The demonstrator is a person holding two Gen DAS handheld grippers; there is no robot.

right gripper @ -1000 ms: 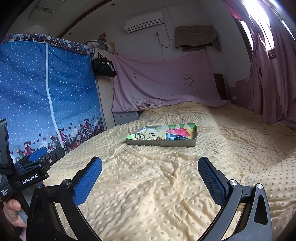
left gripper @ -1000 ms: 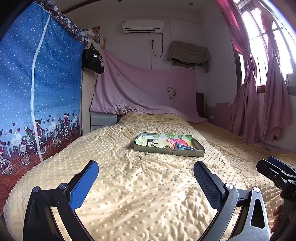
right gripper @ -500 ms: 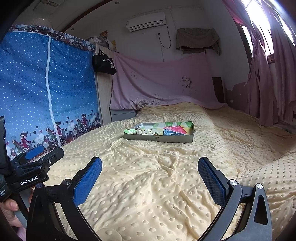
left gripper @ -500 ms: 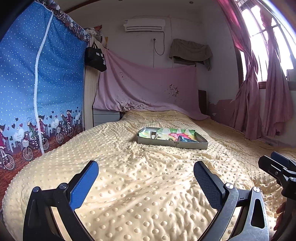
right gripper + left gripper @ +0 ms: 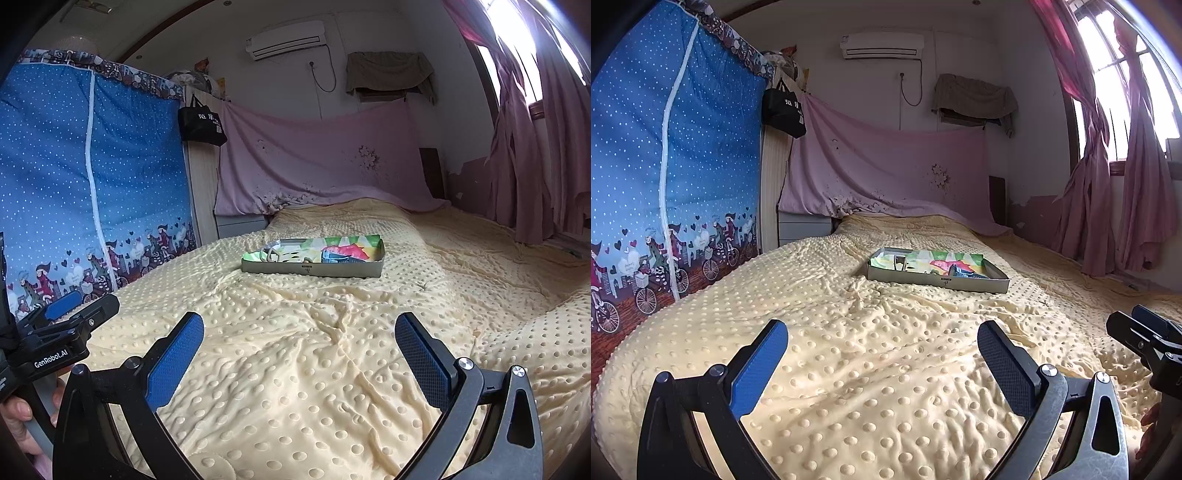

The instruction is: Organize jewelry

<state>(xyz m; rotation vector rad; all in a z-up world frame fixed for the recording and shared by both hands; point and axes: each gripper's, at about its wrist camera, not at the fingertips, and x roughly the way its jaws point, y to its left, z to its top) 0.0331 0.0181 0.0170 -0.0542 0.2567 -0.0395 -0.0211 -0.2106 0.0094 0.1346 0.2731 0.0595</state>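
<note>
A shallow grey cardboard tray (image 5: 938, 282) (image 5: 312, 268) with a colourful lining lies on the yellow dotted bedspread, well ahead of both grippers. Small items lie inside it: a blue piece (image 5: 962, 272) and a pale looped piece (image 5: 271, 254); they are too small to name. My left gripper (image 5: 882, 352) hovers open over the bedspread, nothing between its blue pads. My right gripper (image 5: 299, 349) is open too and holds nothing. Each gripper shows at the edge of the other's view, the right one (image 5: 1145, 338) and the left one (image 5: 64, 325).
A blue dotted fabric wardrobe (image 5: 665, 177) stands along the left side of the bed. A pink sheet (image 5: 886, 177) hangs at the headboard, with a black bag (image 5: 783, 107) beside it. Pink curtains (image 5: 1115, 192) hang at the right. A hand (image 5: 14, 413) holds the left gripper's handle.
Both cameras have tilted and shifted slightly, so the tray sits a little differently in each view. Both grippers stay open and empty.
</note>
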